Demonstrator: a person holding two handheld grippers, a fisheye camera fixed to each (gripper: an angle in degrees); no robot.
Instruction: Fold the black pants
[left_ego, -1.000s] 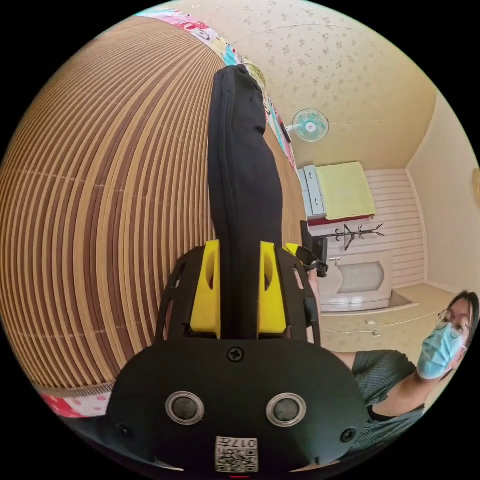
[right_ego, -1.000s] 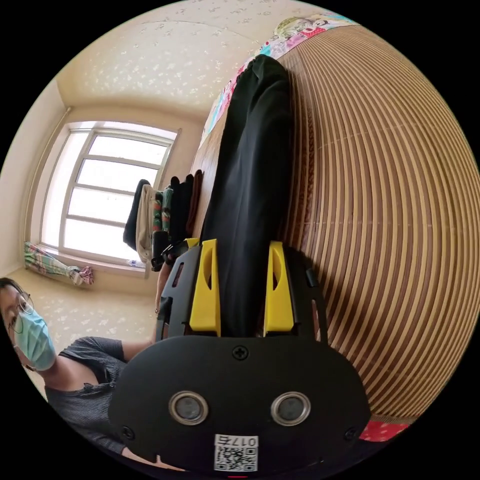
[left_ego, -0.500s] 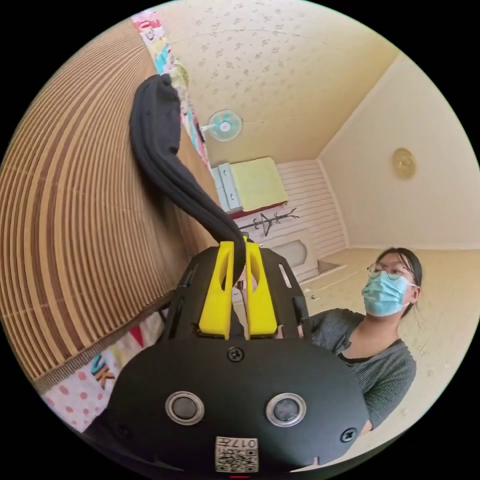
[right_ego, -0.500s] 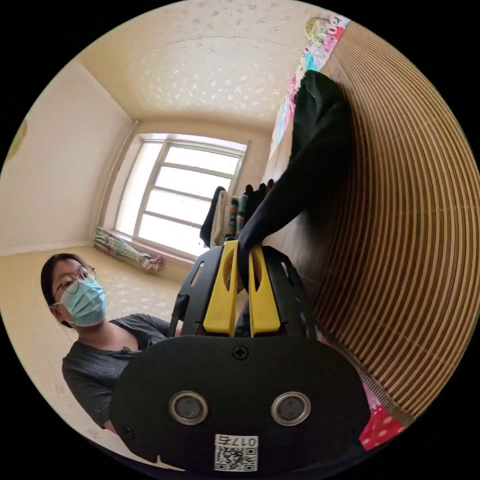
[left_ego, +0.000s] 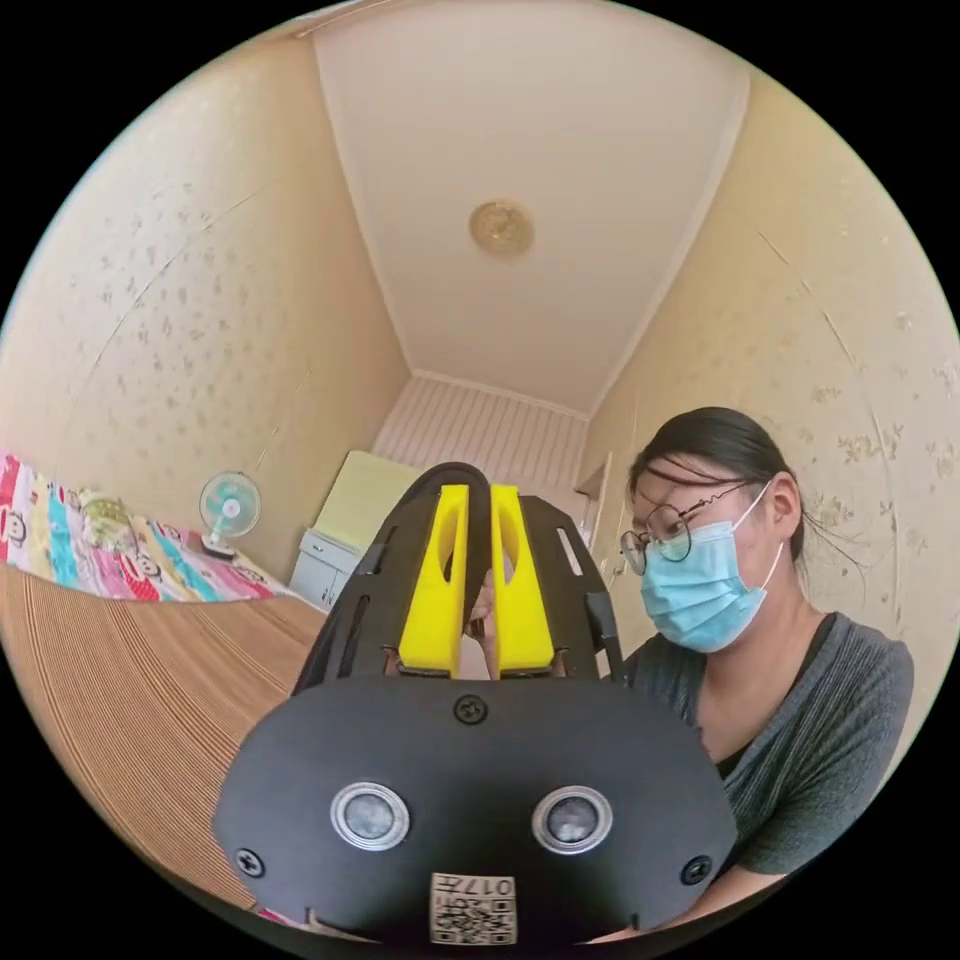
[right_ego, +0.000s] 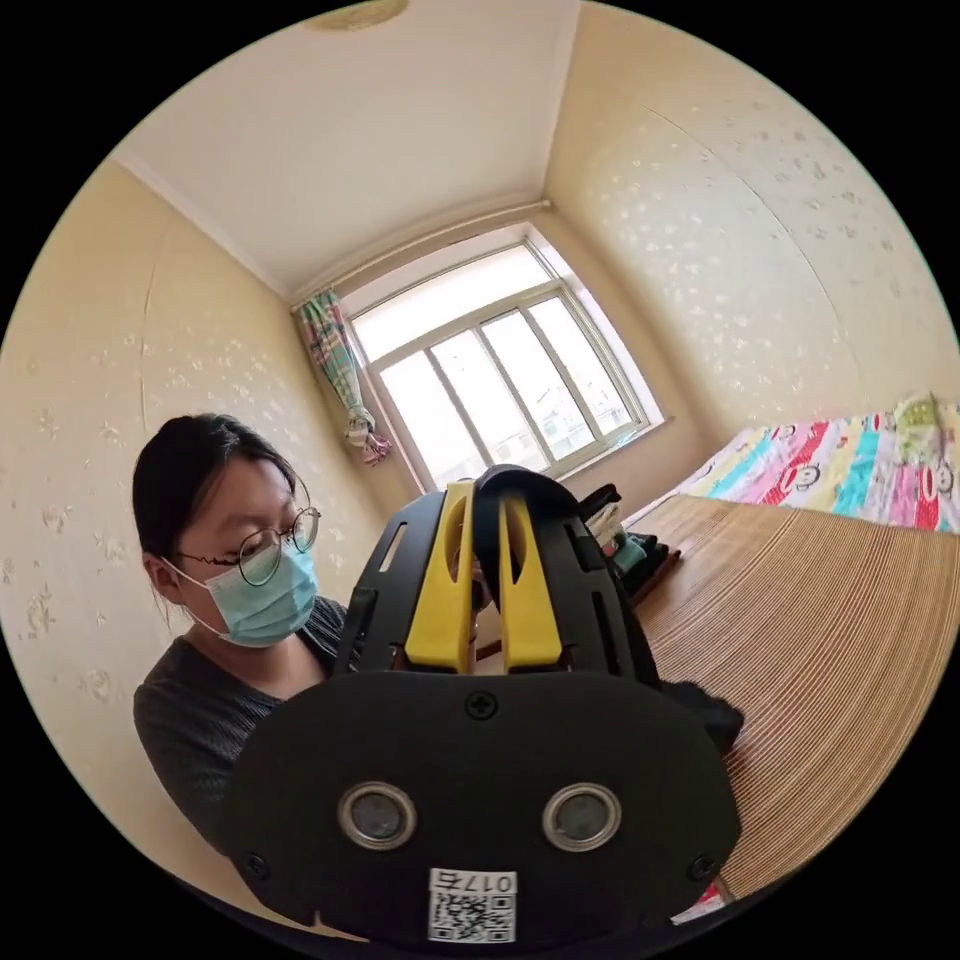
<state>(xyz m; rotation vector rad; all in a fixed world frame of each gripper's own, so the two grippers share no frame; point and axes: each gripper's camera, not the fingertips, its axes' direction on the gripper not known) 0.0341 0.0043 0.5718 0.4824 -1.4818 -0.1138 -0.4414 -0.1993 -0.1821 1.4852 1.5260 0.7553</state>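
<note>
Bamboo mat (right_ego: 850, 620) bare; both grippers clamp black pants (right_ego: 500, 490).

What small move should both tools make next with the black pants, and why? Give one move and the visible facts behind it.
Probably carry the pinched end forward and lower it onto the striped mat. The left tool and right tool are each closed on a fold of the black pants, raised above the mat, so the fold is not yet laid down.

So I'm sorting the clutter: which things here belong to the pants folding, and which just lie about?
Job:
black pants
left tongs, shut on them
right tongs, likewise
striped mat

Lying about:
fan
clothes pile
patterned sheet
</note>
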